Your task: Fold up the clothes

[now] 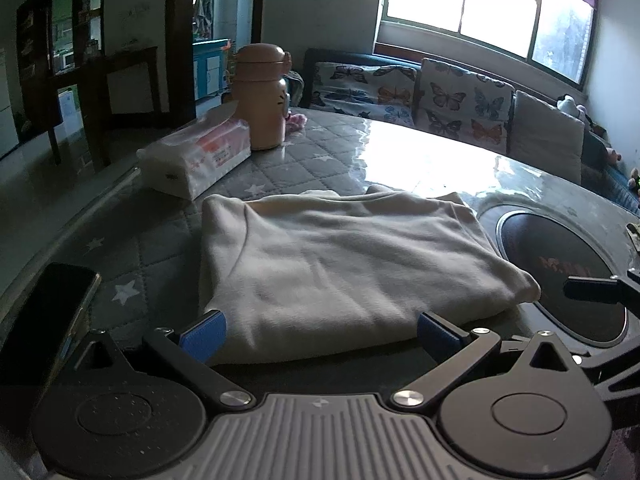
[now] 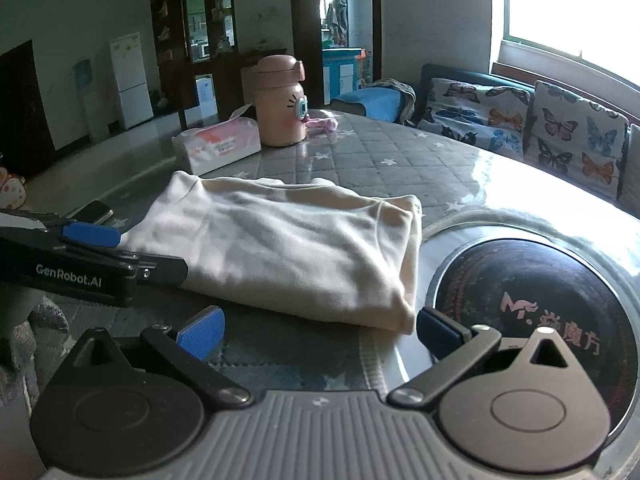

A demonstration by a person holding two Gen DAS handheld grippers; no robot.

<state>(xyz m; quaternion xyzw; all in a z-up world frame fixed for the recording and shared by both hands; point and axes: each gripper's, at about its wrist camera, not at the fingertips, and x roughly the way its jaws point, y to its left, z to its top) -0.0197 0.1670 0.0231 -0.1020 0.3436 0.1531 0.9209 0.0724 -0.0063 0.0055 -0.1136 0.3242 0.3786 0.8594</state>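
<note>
Folded cream garment (image 1: 344, 268) flat on the quilted surface (image 1: 304, 152), both grippers spread wide, gripping nothing.
Left gripper (image 1: 320, 334) sits at the garment's near edge; right gripper (image 2: 320, 330) at its near right corner, beside the round black hotplate (image 2: 536, 320). Tissue pack (image 1: 196, 156) and pink bottle (image 1: 262, 96) behind.

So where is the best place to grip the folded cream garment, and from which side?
Probably the near right corner of the cream garment, approached low from the near side: there the stacked layers end in a thick edge facing the open right gripper.
</note>
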